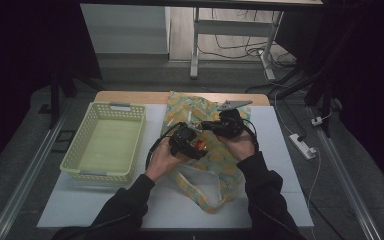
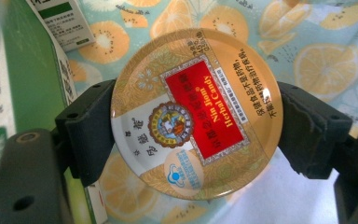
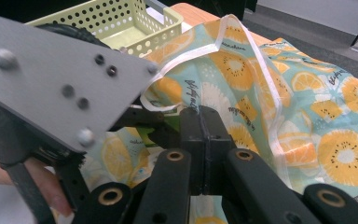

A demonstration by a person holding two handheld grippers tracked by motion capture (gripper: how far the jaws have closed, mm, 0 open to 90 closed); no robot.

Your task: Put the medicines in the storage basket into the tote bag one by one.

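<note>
From above, the hands crowd over the fruit-print bag [image 1: 215, 165] and the candy tin [image 2: 196, 113] is hard to pick out. Over that bag, the left gripper [image 2: 196, 135] clamps the tin edgewise between its jaws. The right gripper [image 3: 204, 140] pinches the bag's fabric, jaws fully together.

Green-and-white boxes [image 2: 9, 93] crowd just beside the left gripper [image 2: 196, 126], fruit-print bag [image 1: 200, 150] beneath both grippers. The perforated basket [image 1: 105, 142] stands open farther on its outer side.

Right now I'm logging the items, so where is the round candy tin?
The round candy tin is clamped between the left gripper jaws, over the fruit-print bag mid-table, right of the green basket in the high view.
</note>
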